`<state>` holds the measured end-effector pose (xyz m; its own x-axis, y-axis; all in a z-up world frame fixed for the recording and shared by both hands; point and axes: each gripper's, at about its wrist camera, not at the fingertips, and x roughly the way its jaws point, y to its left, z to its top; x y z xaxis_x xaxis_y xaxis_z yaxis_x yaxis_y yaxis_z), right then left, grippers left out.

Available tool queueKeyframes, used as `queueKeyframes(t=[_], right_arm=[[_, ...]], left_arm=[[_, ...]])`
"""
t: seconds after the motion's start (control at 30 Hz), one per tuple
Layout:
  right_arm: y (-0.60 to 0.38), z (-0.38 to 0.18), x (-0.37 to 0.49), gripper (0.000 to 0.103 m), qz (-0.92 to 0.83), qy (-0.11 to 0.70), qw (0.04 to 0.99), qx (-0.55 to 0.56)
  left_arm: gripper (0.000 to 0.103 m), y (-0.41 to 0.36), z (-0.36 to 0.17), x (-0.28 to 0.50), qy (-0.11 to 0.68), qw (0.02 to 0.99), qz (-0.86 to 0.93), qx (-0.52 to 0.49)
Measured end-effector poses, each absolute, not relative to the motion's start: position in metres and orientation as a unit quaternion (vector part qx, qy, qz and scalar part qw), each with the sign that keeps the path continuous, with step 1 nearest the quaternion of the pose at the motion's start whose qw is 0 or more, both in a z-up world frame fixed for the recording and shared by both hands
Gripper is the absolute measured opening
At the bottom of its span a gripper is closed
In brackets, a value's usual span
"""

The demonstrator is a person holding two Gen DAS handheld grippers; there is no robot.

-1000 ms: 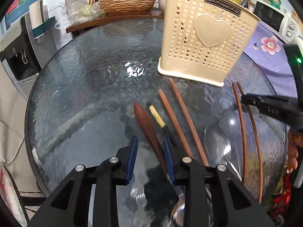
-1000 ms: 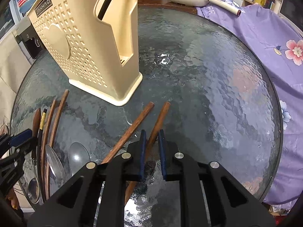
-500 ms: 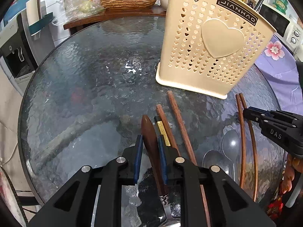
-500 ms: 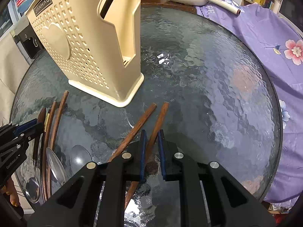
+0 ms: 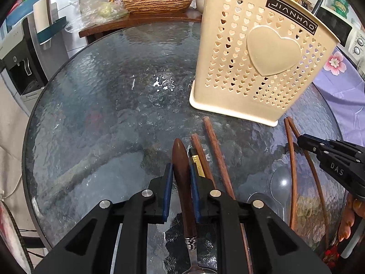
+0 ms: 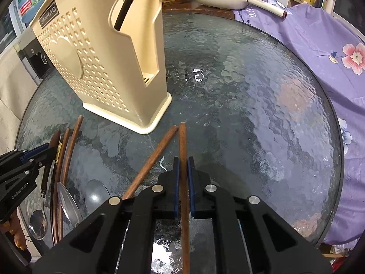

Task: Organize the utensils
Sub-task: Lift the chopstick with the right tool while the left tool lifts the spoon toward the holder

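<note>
Grippers clamped on utensils.
Your left gripper [image 5: 180,171] pinches the spoon [image 5: 182,178] handle; your right gripper [image 6: 183,166] grips a chopstick [image 6: 182,141].

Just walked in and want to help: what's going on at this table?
A person is sorting utensils with a claw in each hand. The left claw has just closed on the dark wooden handle of a spoon; the right claw is shut on one chopstick. Both utensils still lie on the glass table, in front of the beige holder.
</note>
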<state>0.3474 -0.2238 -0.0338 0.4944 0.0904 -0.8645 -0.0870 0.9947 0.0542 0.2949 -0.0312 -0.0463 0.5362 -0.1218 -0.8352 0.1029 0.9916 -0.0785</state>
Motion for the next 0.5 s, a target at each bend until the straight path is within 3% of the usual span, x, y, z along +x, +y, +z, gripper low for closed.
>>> queueKeyframes(t=[0.5], right_arm=[[-0.249,-0.032,0.354,0.007,0.082,0.482,0.869,0.084]], left_arm=[[0.015,-0.007,-0.042,0.296,0.462,0.882,-0.073,-0.060]])
